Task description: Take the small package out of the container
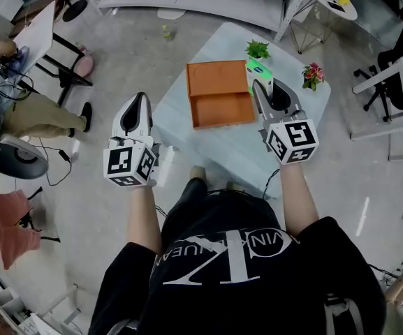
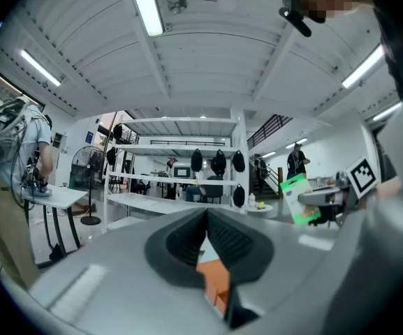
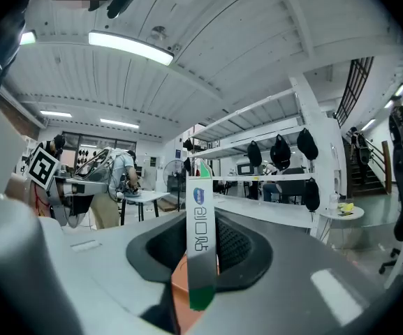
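Observation:
The orange container (image 1: 218, 93), an open shallow box, lies on the pale table (image 1: 187, 142). My right gripper (image 1: 260, 82) hangs over the box's right edge, shut on the small green and white package (image 1: 259, 67). In the right gripper view the package (image 3: 200, 250) stands edge-on and upright between the pads, with the gripper (image 3: 201, 222) closed on it. My left gripper (image 1: 142, 98) is held left of the table, off its edge. In its own view the left gripper (image 2: 207, 218) has its jaws together with nothing between them, and the package (image 2: 300, 197) shows at the right.
A small green plant (image 1: 258, 49) and a pot of flowers (image 1: 313, 74) stand on the table's far right. A person (image 1: 19, 110) sits at a desk to the left, beside a fan (image 1: 12, 158). White tables and a chair (image 1: 379, 82) ring the area.

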`<state>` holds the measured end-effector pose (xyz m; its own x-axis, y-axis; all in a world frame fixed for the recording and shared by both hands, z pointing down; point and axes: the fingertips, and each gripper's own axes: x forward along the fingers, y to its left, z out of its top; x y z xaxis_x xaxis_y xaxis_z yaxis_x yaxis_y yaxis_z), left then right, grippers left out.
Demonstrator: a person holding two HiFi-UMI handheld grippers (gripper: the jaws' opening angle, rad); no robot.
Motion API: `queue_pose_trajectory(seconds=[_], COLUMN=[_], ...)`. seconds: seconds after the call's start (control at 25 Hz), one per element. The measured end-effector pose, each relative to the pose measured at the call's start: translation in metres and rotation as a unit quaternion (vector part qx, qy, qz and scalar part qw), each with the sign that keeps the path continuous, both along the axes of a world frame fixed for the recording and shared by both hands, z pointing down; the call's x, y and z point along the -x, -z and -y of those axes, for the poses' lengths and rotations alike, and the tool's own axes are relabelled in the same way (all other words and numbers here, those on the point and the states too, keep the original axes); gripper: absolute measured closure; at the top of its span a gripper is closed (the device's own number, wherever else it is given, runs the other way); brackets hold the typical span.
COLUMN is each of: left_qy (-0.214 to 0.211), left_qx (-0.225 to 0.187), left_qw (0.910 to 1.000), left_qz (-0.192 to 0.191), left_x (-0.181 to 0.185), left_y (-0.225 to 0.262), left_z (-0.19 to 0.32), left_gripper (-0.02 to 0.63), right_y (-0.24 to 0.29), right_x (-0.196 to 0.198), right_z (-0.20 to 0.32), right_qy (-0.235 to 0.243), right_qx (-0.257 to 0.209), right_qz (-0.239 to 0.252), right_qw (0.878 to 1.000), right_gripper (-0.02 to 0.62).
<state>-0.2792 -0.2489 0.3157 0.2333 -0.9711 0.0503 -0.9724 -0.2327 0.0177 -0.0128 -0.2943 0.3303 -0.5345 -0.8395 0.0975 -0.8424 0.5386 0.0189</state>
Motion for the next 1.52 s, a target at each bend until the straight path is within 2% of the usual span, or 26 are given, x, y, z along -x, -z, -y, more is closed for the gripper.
queue_pose_trajectory(seconds=[0.72, 1.52], left_qy=[0.008, 0.011], left_qx=[-0.005, 0.019], left_qw=[0.9999, 0.9997], left_qz=[0.005, -0.005], left_x=[0.003, 0.009], left_y=[0.011, -0.017], left_z=[0.006, 0.006], left_gripper=[0.606, 0.606], right_y=[0.022, 0.000], right_x=[-0.022, -0.017], right_z=[0.010, 0.011], right_qy=[-0.015, -0.010], right_qx=[-0.023, -0.002], right_qz=[0.024, 0.025], right_qw=[0.999, 1.000], right_gripper=[0.503, 0.502])
